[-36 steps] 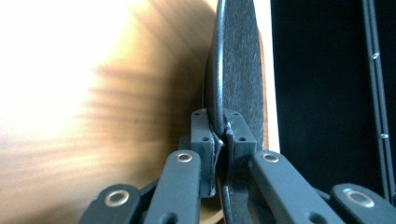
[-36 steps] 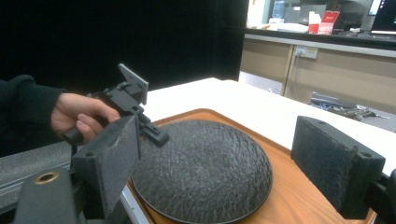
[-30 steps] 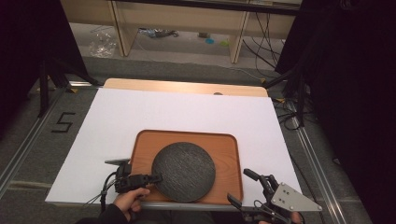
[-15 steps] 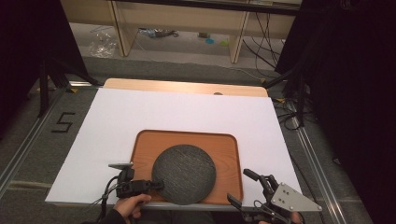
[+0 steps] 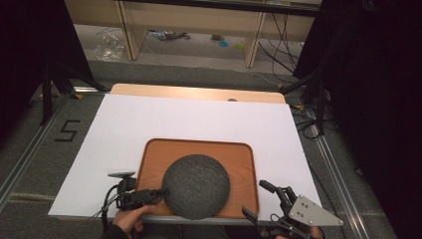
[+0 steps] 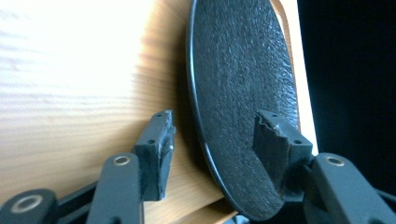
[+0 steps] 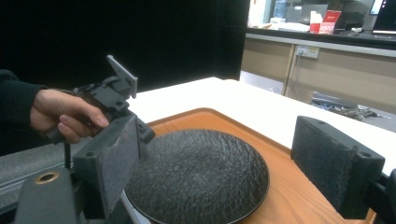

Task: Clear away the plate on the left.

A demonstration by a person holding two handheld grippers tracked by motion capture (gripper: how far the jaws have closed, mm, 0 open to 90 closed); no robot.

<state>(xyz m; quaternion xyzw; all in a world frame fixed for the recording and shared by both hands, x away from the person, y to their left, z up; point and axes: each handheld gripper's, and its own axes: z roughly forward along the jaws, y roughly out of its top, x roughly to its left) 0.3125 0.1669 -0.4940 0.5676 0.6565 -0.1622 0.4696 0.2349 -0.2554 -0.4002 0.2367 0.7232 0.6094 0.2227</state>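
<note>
**A:** ok so where's the plate sitting? The dark round plate (image 5: 196, 185) is on the wooden tray (image 5: 239, 154), toward the tray's near edge, and the tray is on the white table cover (image 5: 199, 117). Plate surface looks rough and pebbly.

**B:** yep. Left gripper (image 5: 158, 191) is at the plate's left rim. In the left gripper view the jaws straddle the rim, one pad (image 6: 280, 144) over the plate's top face, the other on the tray side with a gap showing, so it's spread, not pinching. Honestly can't tell if the top pad touches.

**A:** the left hand (image 5: 130, 219) is cut off at the bottom edge of the high view. Right gripper?

**B:** right gripper (image 5: 260, 200) sits off the tray's near right corner, jaws wide apart with nothing between them. Its grey plate (image 5: 312, 212) covers most of the body and the hand behind it is barely visible.

**A:** stuff on the floor past the table is too blurry to name.
</note>
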